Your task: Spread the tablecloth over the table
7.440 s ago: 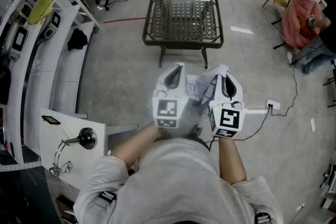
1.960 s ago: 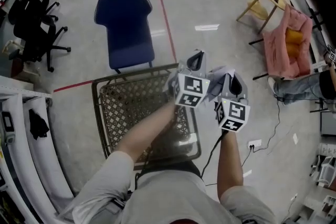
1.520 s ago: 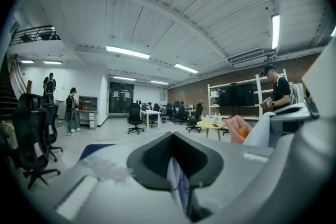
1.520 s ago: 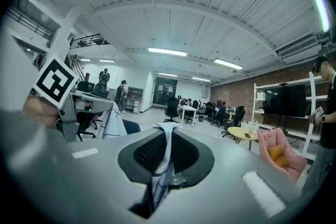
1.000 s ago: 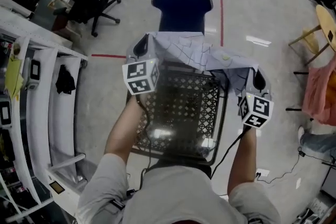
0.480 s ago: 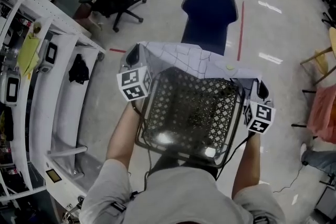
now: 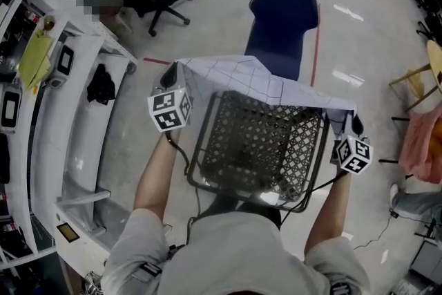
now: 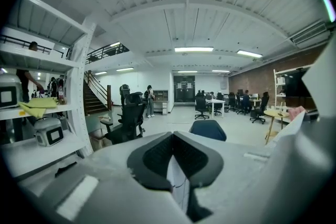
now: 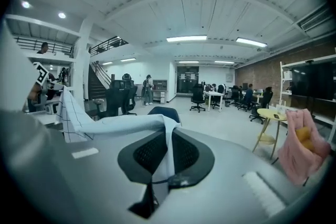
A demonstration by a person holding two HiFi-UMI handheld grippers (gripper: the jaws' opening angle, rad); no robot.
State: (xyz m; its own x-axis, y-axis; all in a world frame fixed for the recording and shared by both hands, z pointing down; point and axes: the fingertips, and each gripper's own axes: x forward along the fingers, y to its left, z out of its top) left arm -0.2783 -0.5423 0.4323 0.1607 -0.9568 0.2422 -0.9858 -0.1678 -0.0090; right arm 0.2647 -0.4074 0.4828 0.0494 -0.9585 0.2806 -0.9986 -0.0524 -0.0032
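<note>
The left claw [image 7: 173,74] is standing pressed together on a corner of the tablecloth [image 7: 257,78], and its own view is showing a strip of white fabric running down between the dark pads [image 8: 152,157]. The right claw [image 7: 355,123] is likewise pinching the opposite corner; in the right claw view the cloth is rising out of the closed jaws and trailing off to the left as a loose, folded band. The tablecloth, white with thin dark grid lines, is hanging stretched between the two claws along the far edge of the tabletop [image 7: 199,152], sagging slightly at its middle, just near of the blue chair [image 7: 283,10]. Most of the wire-lattice surface is lying uncovered on the near side, so in my judgement the spreading is at an early stage. The fabric is appearing thin, light and limp: it is likely to droop wherever it is not under tension, and it may snag on the open lattice if dragged across it. The corners are the sound places to hold, with both grips kept firm, since such thin material could slide out from between the pads under a sharp pull.
</note>
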